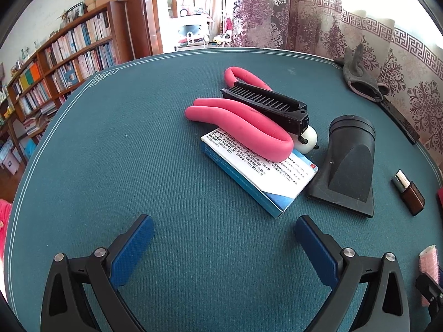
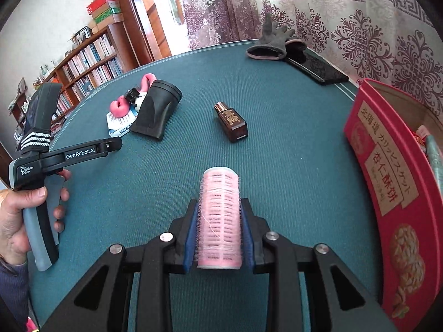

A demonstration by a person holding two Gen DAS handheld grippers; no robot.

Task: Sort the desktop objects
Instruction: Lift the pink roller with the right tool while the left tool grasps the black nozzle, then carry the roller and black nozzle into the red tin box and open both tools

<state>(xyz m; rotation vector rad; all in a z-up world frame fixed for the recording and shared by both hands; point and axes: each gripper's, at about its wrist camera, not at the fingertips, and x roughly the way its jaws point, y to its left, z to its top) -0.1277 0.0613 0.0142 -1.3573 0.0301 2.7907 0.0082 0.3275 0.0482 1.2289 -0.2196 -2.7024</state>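
My right gripper (image 2: pixel 220 215) is shut on a pink hair roller (image 2: pixel 220 215), which lies lengthwise between the blue pads above the teal table. That roller (image 1: pixel 429 262) also shows at the right edge of the left wrist view. My left gripper (image 1: pixel 224 238) stands open over bare table, nothing between its fingers. Ahead of it lies a pile: a blue-and-white box (image 1: pixel 257 166), pink foam curlers (image 1: pixel 241 124), a black comb (image 1: pixel 265 103) and a white ball (image 1: pixel 308 139). A black dryer nozzle (image 1: pixel 349 163) and a brown bottle (image 2: pixel 231 121) lie to the right.
A red biscuit box (image 2: pixel 393 193), open on top, stands at the right of the table. Grey gloves (image 2: pixel 272 43) and a black flat case (image 2: pixel 315 67) lie at the far edge by the curtain. A hand (image 2: pixel 16 218) holds the left gripper's handle. Bookshelves stand beyond the table's left.
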